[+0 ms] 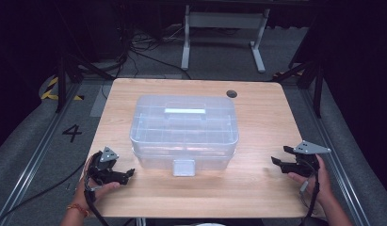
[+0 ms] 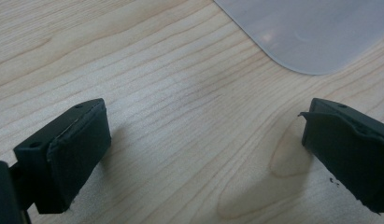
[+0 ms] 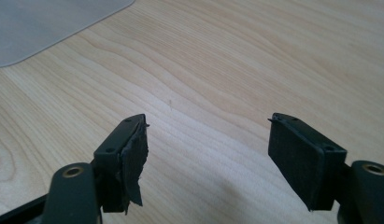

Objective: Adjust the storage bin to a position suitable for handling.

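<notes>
left claw (image 1: 130, 173) agape, right claw (image 1: 279, 156) agape

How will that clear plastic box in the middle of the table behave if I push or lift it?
The clear plastic box looks rigid and probably light, since its see-through compartments appear empty. Its broad flat base on the wooden table should make it slide rather than tip. Smooth walls may be slippery; the lid handle seems the surer grip.

The table (image 1: 257, 141) has a pale wood top with rounded corners and a plain grain that runs across it. A clear plastic box (image 1: 184, 129) with a closed lid stands on it near the middle, its latch facing the near edge. A small dark round spot (image 1: 231, 93) sits in the top near the far right corner. Around the box the wood lies bare on both sides.
</notes>
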Action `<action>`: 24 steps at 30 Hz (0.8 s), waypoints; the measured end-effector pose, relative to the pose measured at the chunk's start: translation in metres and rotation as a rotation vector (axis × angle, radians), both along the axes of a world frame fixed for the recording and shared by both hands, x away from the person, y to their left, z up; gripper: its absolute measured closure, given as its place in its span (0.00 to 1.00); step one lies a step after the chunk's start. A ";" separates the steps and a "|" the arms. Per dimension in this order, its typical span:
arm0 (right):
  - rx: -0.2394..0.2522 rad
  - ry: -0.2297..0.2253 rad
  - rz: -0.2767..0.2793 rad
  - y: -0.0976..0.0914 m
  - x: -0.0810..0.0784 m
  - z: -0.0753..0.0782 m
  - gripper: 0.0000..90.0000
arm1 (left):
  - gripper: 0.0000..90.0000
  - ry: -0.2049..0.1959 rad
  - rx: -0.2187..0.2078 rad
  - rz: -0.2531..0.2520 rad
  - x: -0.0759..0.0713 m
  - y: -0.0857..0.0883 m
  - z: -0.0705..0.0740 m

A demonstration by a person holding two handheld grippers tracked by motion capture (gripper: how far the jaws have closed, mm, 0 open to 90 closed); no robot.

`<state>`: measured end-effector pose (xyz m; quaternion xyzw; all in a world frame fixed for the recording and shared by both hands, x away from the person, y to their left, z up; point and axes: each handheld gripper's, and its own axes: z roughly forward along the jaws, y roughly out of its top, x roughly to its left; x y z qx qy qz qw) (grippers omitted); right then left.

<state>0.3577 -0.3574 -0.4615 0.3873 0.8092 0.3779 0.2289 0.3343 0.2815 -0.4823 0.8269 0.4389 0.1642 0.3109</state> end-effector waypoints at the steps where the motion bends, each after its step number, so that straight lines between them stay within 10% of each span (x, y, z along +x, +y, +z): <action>1: -0.016 -0.016 0.010 0.003 0.000 0.001 0.34 | 0.02 0.000 0.000 0.000 0.000 0.000 0.000; 12: 0.090 -0.063 0.052 0.020 0.003 0.036 0.34 | 0.02 0.000 0.000 -0.001 0.000 0.000 0.000; 24: 0.085 -0.093 0.111 0.047 0.011 0.066 0.35 | 0.02 0.003 0.001 -0.028 0.003 0.001 0.000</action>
